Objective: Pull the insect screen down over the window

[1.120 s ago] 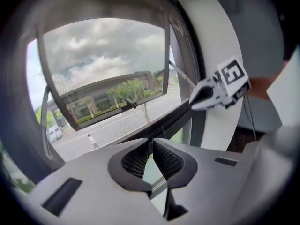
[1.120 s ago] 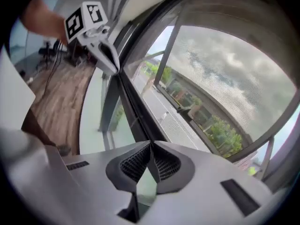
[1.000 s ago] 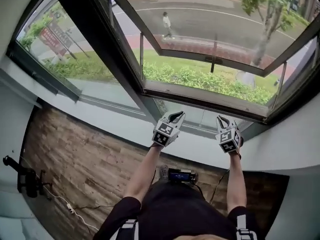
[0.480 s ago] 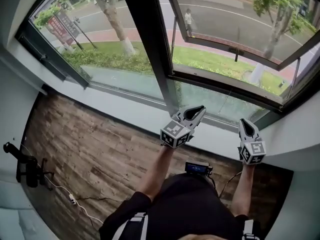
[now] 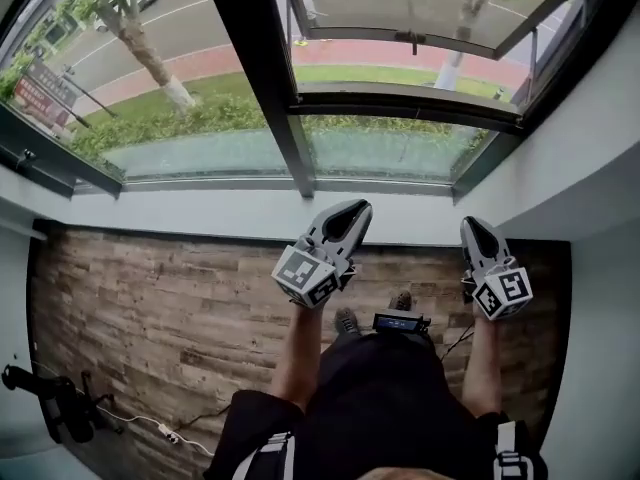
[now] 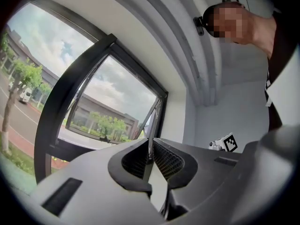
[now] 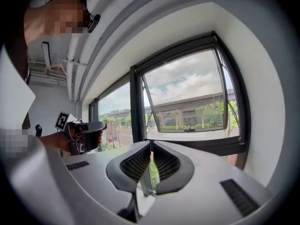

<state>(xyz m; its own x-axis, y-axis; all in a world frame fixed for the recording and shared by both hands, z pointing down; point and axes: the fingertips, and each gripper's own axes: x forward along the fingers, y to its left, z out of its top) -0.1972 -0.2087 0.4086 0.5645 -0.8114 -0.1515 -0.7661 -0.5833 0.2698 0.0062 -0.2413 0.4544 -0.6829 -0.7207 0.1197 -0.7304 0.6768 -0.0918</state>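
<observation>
The window (image 5: 390,138) fills the top of the head view, with a dark frame, a thick black mullion (image 5: 262,78) and an outward-tilted sash (image 5: 410,38) on the right. No insect screen shows in any view. My left gripper (image 5: 352,211) points toward the white sill (image 5: 200,208), shut with nothing in it. My right gripper (image 5: 472,226) is beside it on the right, also shut and empty. In the right gripper view the open sash (image 7: 187,102) lies ahead and the left gripper (image 7: 86,130) shows at the left. The left gripper view looks up along the window frame (image 6: 56,102).
Wood-plank floor (image 5: 150,298) lies below the sill. A black stand (image 5: 50,398) and a white cable with a power strip (image 5: 165,433) sit at the lower left. A white wall (image 5: 590,168) closes the right side. A small device (image 5: 398,321) hangs at the person's waist.
The head view has tipped downward, so the window now sits higher in the frame. Both grippers have come down from the sash's lower edge to below the sill, still shut.
</observation>
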